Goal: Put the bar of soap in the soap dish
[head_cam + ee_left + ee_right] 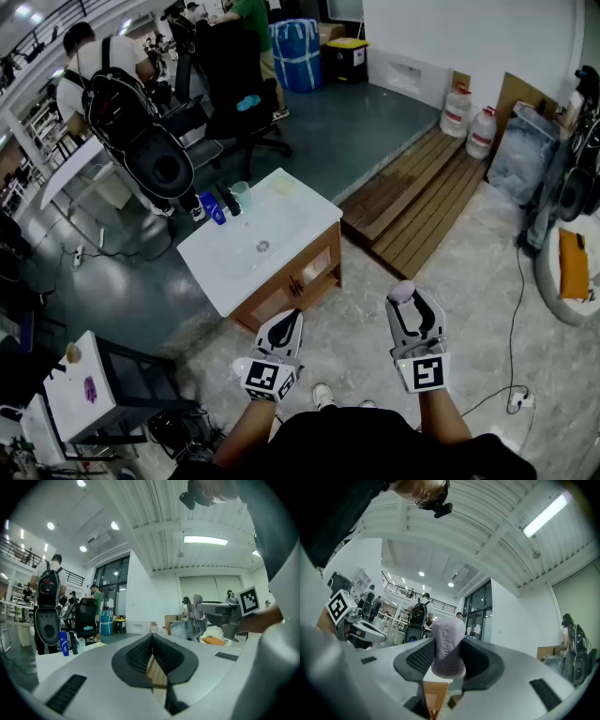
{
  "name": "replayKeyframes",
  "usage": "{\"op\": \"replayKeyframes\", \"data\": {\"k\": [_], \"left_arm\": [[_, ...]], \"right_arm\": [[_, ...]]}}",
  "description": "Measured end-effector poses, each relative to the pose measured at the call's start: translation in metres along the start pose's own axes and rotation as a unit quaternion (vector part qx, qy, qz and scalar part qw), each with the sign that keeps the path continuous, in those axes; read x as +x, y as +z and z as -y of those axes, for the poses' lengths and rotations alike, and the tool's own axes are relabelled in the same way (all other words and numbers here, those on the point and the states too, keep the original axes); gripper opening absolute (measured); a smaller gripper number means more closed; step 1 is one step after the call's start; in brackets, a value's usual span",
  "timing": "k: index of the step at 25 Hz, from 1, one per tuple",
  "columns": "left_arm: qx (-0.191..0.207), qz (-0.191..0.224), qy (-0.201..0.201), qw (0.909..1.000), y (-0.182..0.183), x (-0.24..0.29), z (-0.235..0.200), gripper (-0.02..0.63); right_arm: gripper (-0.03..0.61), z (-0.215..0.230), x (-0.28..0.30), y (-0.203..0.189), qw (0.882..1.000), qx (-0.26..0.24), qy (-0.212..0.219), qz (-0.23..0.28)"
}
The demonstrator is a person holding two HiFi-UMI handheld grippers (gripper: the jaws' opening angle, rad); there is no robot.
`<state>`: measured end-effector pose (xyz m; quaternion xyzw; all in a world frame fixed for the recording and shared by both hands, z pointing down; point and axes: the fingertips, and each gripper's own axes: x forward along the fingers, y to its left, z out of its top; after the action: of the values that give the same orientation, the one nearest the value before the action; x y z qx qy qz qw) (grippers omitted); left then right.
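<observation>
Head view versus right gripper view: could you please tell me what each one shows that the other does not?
Only the head view shows the sink basin from above and the wooden decking beyond the cabinet. Only the right gripper view shows the raised lettering on the bar of soap, the ribbed pads pressing its two sides, and the ceiling lamp. Both show the right gripper shut on that soap, with the left gripper beside it.
</observation>
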<state>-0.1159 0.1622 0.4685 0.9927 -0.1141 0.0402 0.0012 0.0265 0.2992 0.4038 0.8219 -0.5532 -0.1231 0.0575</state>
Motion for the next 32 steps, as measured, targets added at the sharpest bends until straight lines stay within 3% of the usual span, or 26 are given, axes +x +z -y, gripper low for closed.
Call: {"op": "replayKeyframes", "data": {"k": [9,13,24,32], "left_arm": [[0.005,0.007,-0.006,0.9999,0.005,0.0,-0.014,0.02],[0.021,0.008,-0.011,0.9997,0.006,0.004,-0.023,0.02],[0.023,0.025,-0.015,0.9993,0.009,0.0,-0.057,0.02],[0.003,0.0,0.001,1.0,-0.01,0.013,-0.081,0.02]], "right_arm": [[0.187,-0.018,0.022,0.005,1.0,0.028,0.009,0.002],[0.19,-0.027,0.035,-0.005,0.998,0.043,0.015,-0.035],[0.19,-0.047,0.066,-0.002,0.997,0.066,0.001,-0.026],[0.189,-0.051,0.105,-0.021,0.996,0.074,0.014,-0.047]]}}
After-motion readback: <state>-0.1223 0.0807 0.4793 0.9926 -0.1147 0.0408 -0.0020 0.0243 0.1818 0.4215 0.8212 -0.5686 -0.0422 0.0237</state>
